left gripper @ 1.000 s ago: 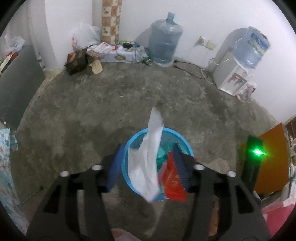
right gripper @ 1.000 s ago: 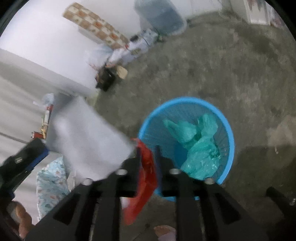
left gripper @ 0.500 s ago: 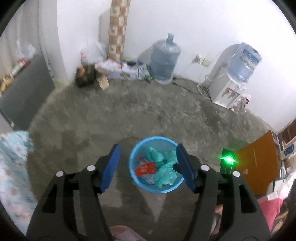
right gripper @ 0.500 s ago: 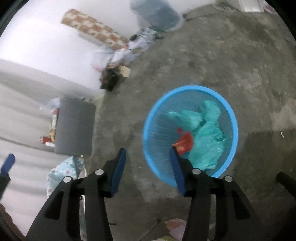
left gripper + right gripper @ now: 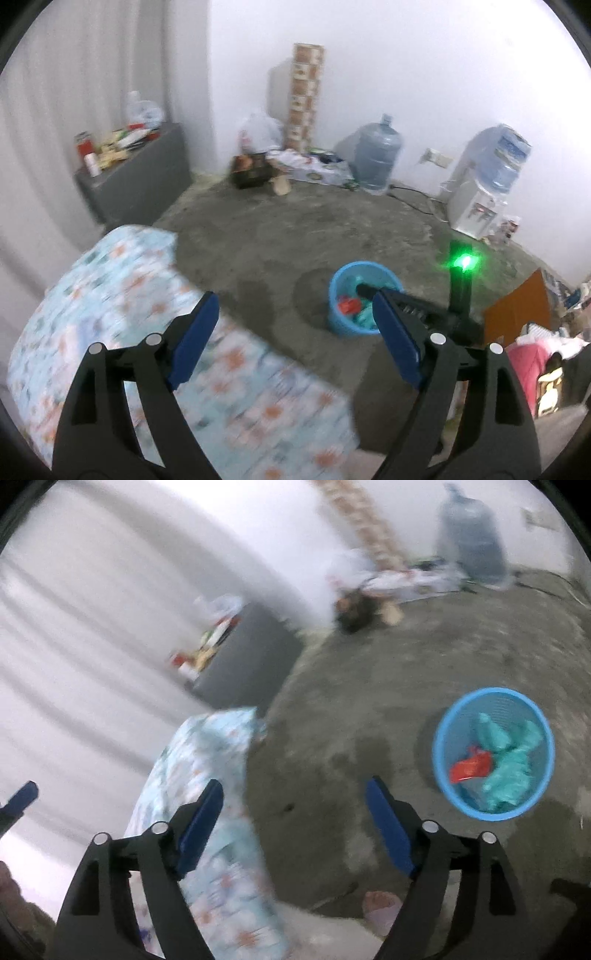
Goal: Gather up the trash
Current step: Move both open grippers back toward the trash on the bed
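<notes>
Swinging away from the blue basket [image 5: 493,753], both grippers now point toward the flower-patterned bedding [image 5: 155,332], whereas a second ago they hung right over the basket with a white tissue and a red wrapper in their jaws. Half a second ago both loads were already inside. Now the left gripper [image 5: 295,328] stands with its jaws spread wide and nothing between them, and the right gripper [image 5: 295,816] is likewise wide open and empty. That suggests this drop is done and the hands are heading off for more trash.

The collected trash sits in the basket on the concrete floor [image 5: 388,672]: one red wrapper [image 5: 471,768] beside teal plastic bags [image 5: 511,764], which look like two crumpled pieces, though I cannot tell for sure. The white tissue is not clearly visible from here.

By count: one basket, two grippers, two large water bottles, one standing on the floor [image 5: 376,155] and one mounted on a white dispenser [image 5: 476,210], and one grey cabinet [image 5: 136,184] with small clutter on top. A pile of boxes and bags against the far wall [image 5: 291,166] is too blurred to count
</notes>
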A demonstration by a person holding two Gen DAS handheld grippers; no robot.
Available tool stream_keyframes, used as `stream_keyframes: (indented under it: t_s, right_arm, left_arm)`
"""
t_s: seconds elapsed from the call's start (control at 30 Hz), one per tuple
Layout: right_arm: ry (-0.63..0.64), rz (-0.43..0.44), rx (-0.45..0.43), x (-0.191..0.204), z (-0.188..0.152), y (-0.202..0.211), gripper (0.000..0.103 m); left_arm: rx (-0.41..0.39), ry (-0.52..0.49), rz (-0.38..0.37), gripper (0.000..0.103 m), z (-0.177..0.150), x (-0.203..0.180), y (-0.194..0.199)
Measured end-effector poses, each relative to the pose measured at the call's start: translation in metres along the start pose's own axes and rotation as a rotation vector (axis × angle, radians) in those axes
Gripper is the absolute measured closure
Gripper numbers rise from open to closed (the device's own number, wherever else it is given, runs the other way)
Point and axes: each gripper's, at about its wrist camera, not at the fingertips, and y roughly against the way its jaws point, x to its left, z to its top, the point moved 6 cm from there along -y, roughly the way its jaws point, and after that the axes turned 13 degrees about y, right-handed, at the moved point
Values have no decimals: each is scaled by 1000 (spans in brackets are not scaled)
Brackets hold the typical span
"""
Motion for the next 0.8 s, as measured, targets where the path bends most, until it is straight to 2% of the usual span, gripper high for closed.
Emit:
stream_keyframes:
  t_s: [0.2,0.4,0.47,0.63,0.8]
  right_arm:
    - [158,124,126,83,-22,-16,23]
    - [218,239,218,135,-43,-31,23]
    - [224,285,251,148,-52,-38,23]
    - [229,360,327,175,-65,-58,23]
    - [244,401,385,196,-78,-74,23]
  left_arm:
    - [-77,140,126,22,-37,87,60]
    - [-165,297,243,22,-61,169,114]
    - [-174,352,259,22,-71,190,124]
    - [-156,438,285,20,-92,230,123]
    - [-120,509,248,20,-120,256,105]
